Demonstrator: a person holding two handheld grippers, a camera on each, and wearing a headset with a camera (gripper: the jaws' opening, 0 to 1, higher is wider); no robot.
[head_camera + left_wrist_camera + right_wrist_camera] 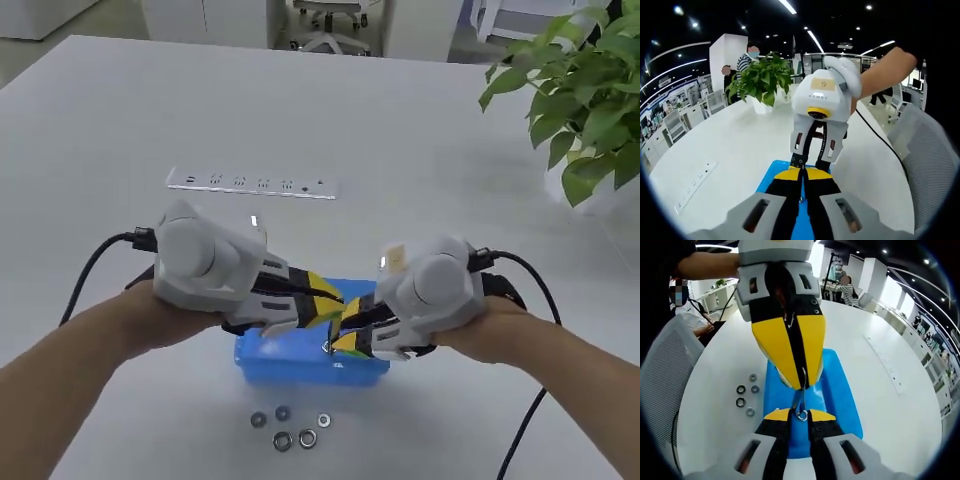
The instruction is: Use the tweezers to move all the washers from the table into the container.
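Left claw (800, 382) clamped narrow on tweezers (801, 399), tip carrying 1 washer (801, 415) over blue container (300, 365), frame centre; right claw (810, 162) narrow, grip cannot be told; 5 washers (307, 437) on tabletop (400, 150), lower centre.

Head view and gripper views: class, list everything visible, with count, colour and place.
table: one, white, under everything
container: one, blue, on table, front middle
washers: five, grey, loose on table beside container
tweezers: one, metal, held over container
washer: one, silver, at tweezers' tip
power strip: one, white, farther back on table
plant: one, green, table's far right
left gripper: one, white with yellow-black fingers, shut on tweezers
right gripper: one, same colours, fingers either side of tweezers' tip
hands: two, holding the grippers
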